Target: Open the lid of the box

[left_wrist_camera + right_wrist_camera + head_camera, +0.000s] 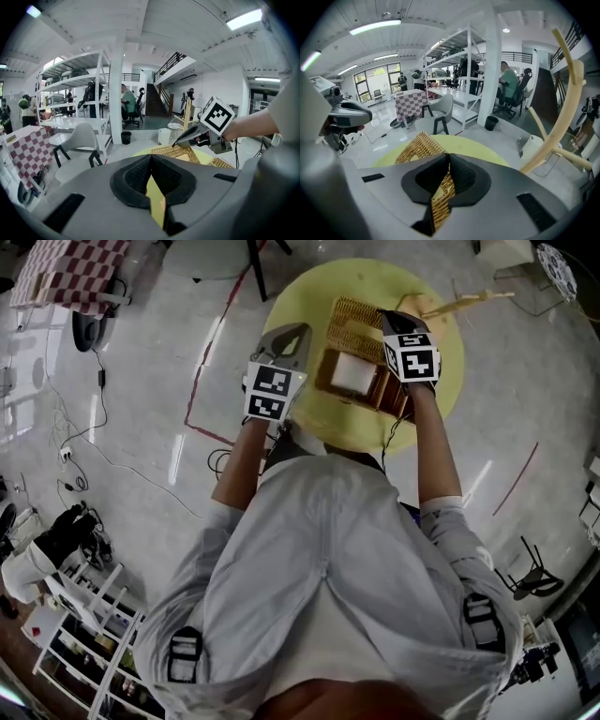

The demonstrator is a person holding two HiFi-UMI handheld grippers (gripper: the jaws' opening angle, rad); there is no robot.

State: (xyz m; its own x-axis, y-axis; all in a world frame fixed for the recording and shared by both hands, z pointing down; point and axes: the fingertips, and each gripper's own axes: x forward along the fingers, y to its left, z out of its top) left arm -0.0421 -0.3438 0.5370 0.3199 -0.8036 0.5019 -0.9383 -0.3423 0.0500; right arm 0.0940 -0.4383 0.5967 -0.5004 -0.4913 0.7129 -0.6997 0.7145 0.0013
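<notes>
A wicker box [361, 381] with a pale inside stands on the round yellow table [309, 413]. Its woven lid [354, 326] is raised at the far side. My right gripper [394, 322] is shut on the lid's right edge; in the right gripper view the weave [417, 147] runs between the pads of that gripper [449, 157]. My left gripper [289, 334] hovers left of the box by the table's rim, shut with nothing in it [151, 157]. From the left gripper view, the right gripper [176, 144] touches the lid [180, 152].
A pale wooden chair [459, 304] stands at the table's far right, its curved back [562, 117] close to my right gripper. A checkered cloth table [70, 273] and a white chair [79, 140] stand off to the left. Red tape lines [211, 362] mark the floor.
</notes>
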